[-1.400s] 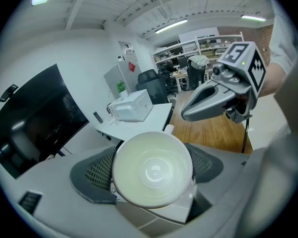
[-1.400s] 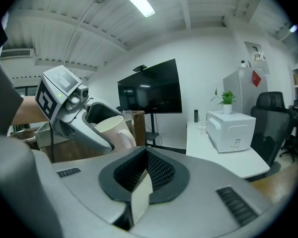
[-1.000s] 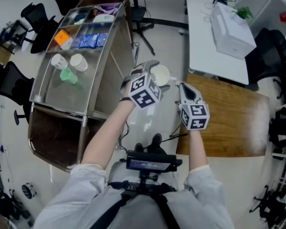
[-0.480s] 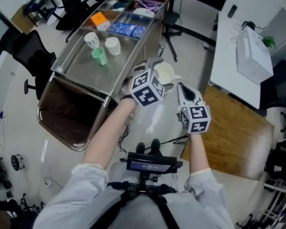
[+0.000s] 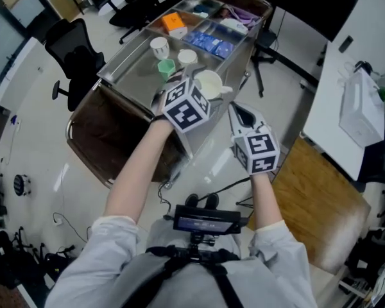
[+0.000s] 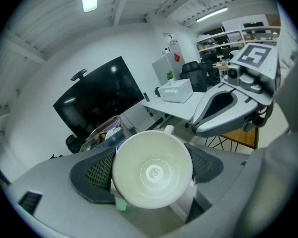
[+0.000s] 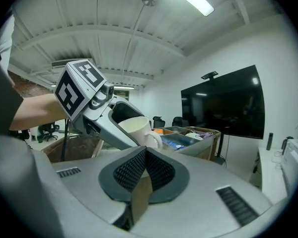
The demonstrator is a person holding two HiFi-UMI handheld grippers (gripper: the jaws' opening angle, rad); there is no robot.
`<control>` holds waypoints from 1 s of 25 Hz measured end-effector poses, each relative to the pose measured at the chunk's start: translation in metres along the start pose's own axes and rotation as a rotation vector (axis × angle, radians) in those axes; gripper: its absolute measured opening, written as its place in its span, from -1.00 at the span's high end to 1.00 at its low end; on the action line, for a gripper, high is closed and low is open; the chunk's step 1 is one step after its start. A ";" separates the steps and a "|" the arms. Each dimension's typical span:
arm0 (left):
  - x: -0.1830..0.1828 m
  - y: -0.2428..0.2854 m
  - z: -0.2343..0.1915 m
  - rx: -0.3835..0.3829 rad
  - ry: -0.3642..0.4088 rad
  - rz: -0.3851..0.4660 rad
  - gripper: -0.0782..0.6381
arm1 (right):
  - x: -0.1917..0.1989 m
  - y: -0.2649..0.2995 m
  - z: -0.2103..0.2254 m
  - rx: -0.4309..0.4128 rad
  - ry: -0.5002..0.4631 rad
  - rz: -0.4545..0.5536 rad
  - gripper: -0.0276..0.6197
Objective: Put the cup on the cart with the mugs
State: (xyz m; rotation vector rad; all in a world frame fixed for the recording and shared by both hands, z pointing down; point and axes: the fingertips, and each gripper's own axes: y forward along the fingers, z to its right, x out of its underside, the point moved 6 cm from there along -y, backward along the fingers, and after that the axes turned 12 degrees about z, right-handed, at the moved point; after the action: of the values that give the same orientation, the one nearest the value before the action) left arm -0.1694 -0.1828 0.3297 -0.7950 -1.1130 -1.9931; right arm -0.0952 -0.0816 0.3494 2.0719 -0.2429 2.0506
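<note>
My left gripper (image 5: 204, 84) is shut on a white cup (image 5: 212, 83) with a handle, its pads (image 6: 96, 171) pressing the cup's sides (image 6: 151, 168). It holds the cup in the air over the near right edge of the steel cart (image 5: 129, 61). On the cart's top stand two white mugs (image 5: 159, 45) (image 5: 187, 57) and a small green cup (image 5: 166, 68). To the right of the cup, my right gripper (image 5: 242, 115) is shut with nothing in it (image 7: 145, 165). In the right gripper view the cup (image 7: 134, 128) shows ahead, in the left jaws.
Bins at the cart's far end hold an orange box (image 5: 174, 22) and blue packets (image 5: 208, 40). Black office chairs (image 5: 77, 49) stand left of the cart. A wooden table (image 5: 314, 217) and a white desk with a box (image 5: 358, 117) lie to the right. A dark screen (image 6: 97, 95) hangs ahead.
The view has swung toward the cart. My left gripper with the cup now hangs over the cart's edge, close to the mugs. Both grips look the same.
</note>
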 end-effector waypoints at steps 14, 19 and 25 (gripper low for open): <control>0.077 -0.060 -0.098 -0.171 -0.164 -0.097 -0.43 | -0.022 0.120 -0.084 -0.309 -0.033 -0.021 0.90; 0.108 -0.072 -0.132 -0.210 -0.236 -0.118 -0.43 | -0.020 0.146 -0.100 -0.352 -0.030 -0.043 0.90; 0.144 -0.066 -0.165 -0.217 -0.307 -0.140 -0.43 | -0.009 0.182 -0.110 -0.387 -0.035 -0.085 0.90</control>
State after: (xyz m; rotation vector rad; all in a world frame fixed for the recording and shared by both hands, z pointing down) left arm -0.3315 -0.3443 0.3400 -1.1975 -1.1613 -2.1856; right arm -0.2504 -0.2279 0.3474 1.8470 -0.5043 1.7545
